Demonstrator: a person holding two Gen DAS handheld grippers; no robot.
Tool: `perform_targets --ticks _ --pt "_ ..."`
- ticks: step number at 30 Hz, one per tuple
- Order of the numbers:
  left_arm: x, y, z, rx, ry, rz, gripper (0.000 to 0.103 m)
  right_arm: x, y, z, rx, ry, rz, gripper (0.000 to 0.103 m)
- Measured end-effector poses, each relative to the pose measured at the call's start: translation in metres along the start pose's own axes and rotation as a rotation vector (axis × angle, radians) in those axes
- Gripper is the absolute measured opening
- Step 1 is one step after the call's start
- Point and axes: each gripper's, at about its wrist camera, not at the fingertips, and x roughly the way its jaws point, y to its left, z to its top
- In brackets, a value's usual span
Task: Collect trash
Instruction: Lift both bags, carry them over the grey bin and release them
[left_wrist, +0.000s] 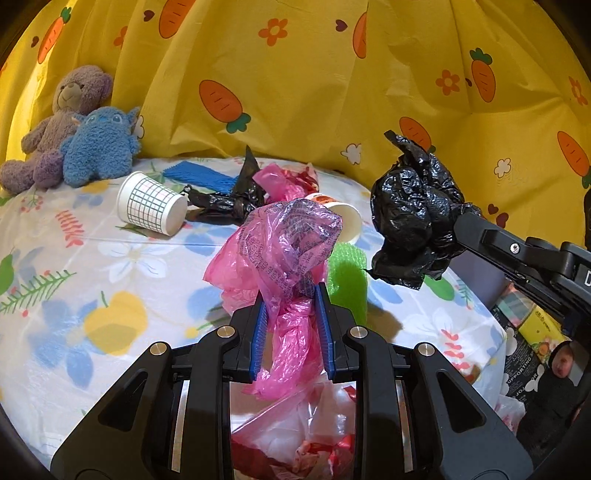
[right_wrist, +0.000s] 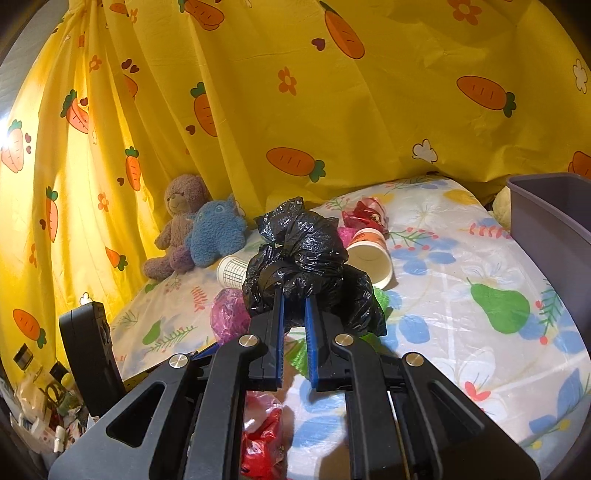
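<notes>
Left tongs clenched on a crumpled pink bag, held above the bench. Right tongs clenched on a wadded black bag, also raised, to the right of the pink one. Remaining on the bench beyond: a checked cup on its side at left, a second black bag, an orange cup on its side, a red wrapper. Two plush toys sit at far left against the yellow curtain. A grey bin stands at right.
</notes>
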Motion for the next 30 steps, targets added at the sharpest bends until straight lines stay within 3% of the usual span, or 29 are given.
perform_targets --ticks 12,20,30 --pt "0.045 -0.030 0.013 0.060 0.035 0.112 0.024 -0.021 -0.024 0.002 0.028 -0.043 -0.049 0.011" --pt "0.082 -0.035 0.039 0.077 0.073 0.132 0.024 -0.028 -0.040 0.005 0.036 -0.068 -0.095 0.011" --pt "0.075 -0.036 0.068 0.042 0.042 -0.016 0.024 -0.044 -0.063 0.011 0.055 -0.111 -0.159 0.011"
